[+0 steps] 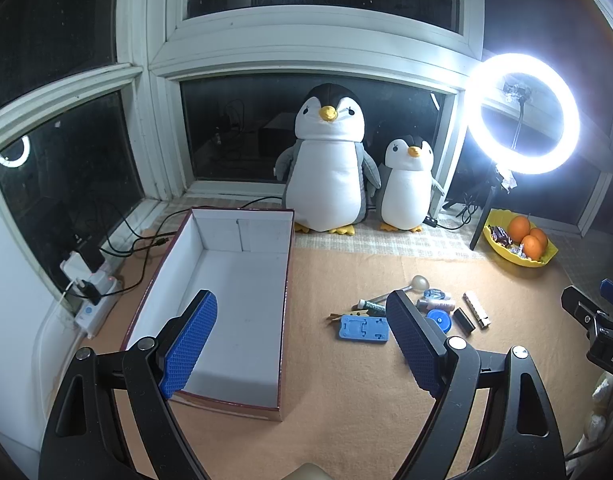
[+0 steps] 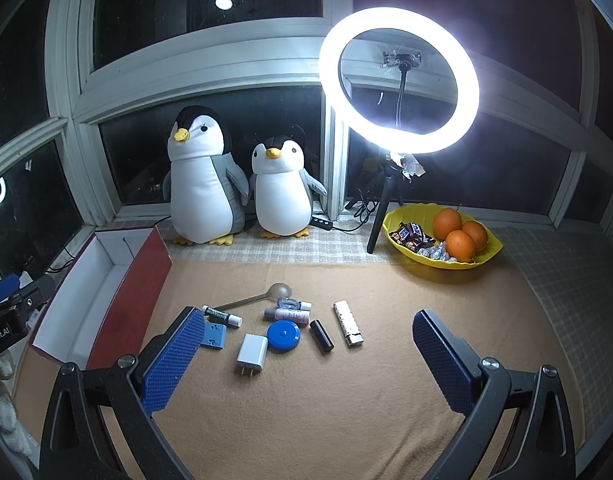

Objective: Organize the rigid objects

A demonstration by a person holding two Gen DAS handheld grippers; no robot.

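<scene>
Blue-padded left tongs are hanging spread and empty over the table, the empty white-lined box lying at eleven o'clock and the cluttered small items, a blue phone stand among them, at one o'clock. Through the right wrist view, the right tongs are gaping wide, holding nothing, with the white charger plug sitting at eleven o'clock. Sorting seems barely begun; descending onto one item looks next.
</scene>
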